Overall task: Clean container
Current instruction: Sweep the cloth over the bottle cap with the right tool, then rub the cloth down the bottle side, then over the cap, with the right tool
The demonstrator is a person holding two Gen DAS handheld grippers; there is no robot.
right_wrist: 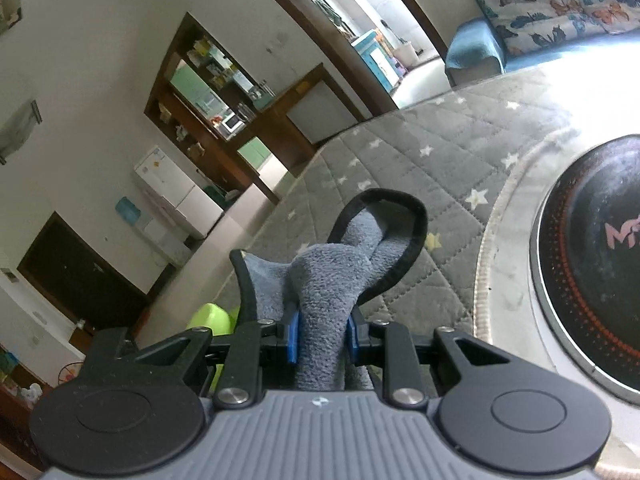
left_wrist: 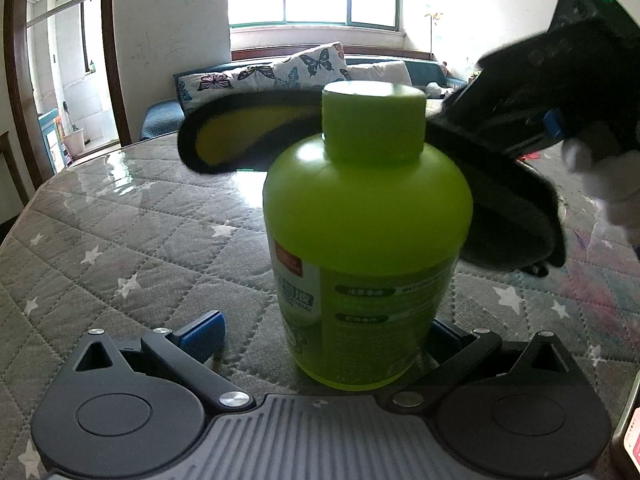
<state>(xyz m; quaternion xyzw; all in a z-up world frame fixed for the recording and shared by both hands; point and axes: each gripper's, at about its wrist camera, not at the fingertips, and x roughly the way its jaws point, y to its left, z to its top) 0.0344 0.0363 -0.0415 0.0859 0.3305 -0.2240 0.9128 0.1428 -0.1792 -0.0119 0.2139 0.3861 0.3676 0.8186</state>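
A lime-green bottle [left_wrist: 368, 216] with a green cap [left_wrist: 374, 120] stands upright on the quilted star-patterned table cover [left_wrist: 120, 240]. My left gripper [left_wrist: 324, 332] is open around its base: the left blue pad [left_wrist: 204, 332] stands clear of the bottle, and the right pad is mostly hidden behind it. My right gripper [right_wrist: 322, 340] is shut on a grey fleece cloth [right_wrist: 320, 288] with black edging. In the left wrist view the cloth [left_wrist: 224, 136] shows a yellow face and hangs behind the bottle's neck, held from the upper right by the right gripper [left_wrist: 552, 124]. The bottle's cap [right_wrist: 210, 318] peeks out low left.
A round black cooktop [right_wrist: 592, 248] in a pale ring lies on the table to the right of the cloth. A sofa with butterfly cushions [left_wrist: 280, 72] stands beyond the table's far edge. A red-labelled object [left_wrist: 632, 440] sits at the left view's bottom right corner.
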